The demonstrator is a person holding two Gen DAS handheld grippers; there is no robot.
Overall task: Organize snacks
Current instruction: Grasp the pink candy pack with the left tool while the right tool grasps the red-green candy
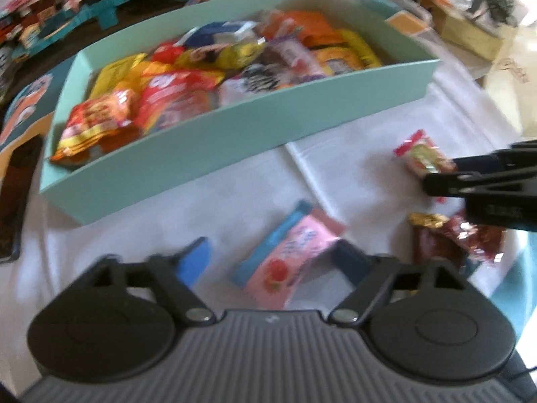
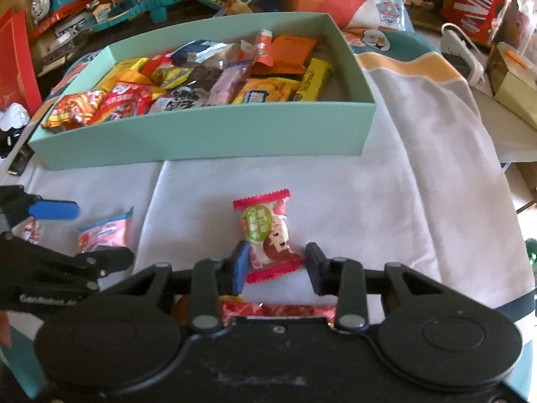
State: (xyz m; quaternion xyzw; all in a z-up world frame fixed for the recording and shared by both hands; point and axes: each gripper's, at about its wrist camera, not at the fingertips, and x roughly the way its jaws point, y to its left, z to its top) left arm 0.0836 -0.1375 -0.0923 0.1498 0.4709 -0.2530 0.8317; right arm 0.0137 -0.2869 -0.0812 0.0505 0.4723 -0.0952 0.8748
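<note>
Left gripper: jaws stood apart around the pink packet on the white cloth. The right finger sat at the packet's edge; whether it touched could not be told through the blur. The left finger was clear of the packet, so nothing was clamped.

Right gripper: jaws partly closed, straddling the lower half of the red-edged candy. The left pad looked to be against the wrapper's side; the right pad stood just beside it with a sliver of cloth between. No grip yet.

Pink packet: lay flat on the cloth, in front of the teal box.

Red-edged candy: lay flat on the cloth, near the box's front wall, to the right of the pink packet.

Dark red packets: on the cloth beneath the right gripper.

Teal box: filled with mixed snack wrappers.
</note>
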